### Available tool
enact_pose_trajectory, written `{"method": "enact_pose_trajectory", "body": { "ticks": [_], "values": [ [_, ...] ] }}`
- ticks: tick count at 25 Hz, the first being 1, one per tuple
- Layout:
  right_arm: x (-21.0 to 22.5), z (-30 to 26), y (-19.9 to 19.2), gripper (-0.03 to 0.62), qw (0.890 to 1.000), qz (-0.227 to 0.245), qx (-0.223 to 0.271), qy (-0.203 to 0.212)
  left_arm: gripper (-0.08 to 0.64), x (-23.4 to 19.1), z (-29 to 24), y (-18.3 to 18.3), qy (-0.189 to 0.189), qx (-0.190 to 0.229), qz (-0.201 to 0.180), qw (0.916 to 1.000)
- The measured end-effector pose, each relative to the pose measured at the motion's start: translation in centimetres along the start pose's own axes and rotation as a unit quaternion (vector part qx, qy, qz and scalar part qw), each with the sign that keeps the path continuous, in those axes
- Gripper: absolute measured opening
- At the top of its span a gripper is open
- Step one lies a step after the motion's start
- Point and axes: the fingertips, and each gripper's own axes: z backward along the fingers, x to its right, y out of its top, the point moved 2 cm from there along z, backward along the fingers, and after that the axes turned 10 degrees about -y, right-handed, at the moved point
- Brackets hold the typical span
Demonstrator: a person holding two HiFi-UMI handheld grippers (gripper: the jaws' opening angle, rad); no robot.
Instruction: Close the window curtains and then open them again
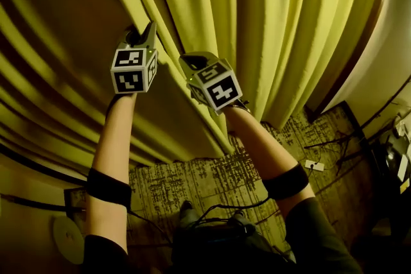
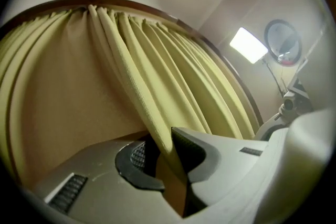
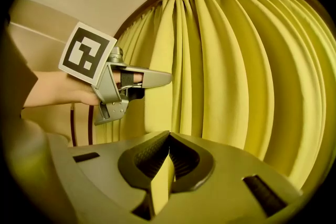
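Note:
Yellow curtains hang in front of me, a left panel (image 1: 64,74) and a right panel (image 1: 276,29), with their inner edges close together. My left gripper (image 1: 141,32) is at the left panel's edge, shut on a fold of that curtain (image 2: 149,92), which runs down between its jaws (image 2: 167,152). My right gripper (image 1: 187,62) is just right of it and slightly lower. It is shut on a thin fold of the right curtain (image 3: 236,76), pinched between its pads (image 3: 169,159). The right gripper view also shows the left gripper (image 3: 152,84) at the fabric.
A brown curtain rod (image 2: 131,3) runs along the top. Below me lies a patterned carpet (image 1: 212,176) with a white socket (image 1: 314,165) and cables (image 1: 359,131) at the right. A bright lamp (image 2: 248,44) and a round mirror (image 2: 283,42) are on the far wall.

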Motion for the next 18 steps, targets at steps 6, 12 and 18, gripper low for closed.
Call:
{"method": "enact_pose_trajectory", "body": {
  "ticks": [6, 12, 18],
  "values": [
    [-0.4, 2.1, -2.8, 0.005, 0.999, -0.011, -0.021, 0.022, 0.125, -2.2, 5.8, -3.8, 0.068, -0.001, 0.099, 0.9928],
    [-2.8, 3.9, -4.9, 0.005, 0.999, -0.025, -0.034, 0.014, 0.126, -1.8, 13.7, -10.1, 0.07, -0.042, 0.122, 0.9891],
    [-7.2, 5.6, -7.8, 0.005, 0.997, -0.037, -0.063, 0.001, 0.121, 1.3, 20.6, -16.3, 0.039, -0.07, 0.146, 0.986]
  ]
}}
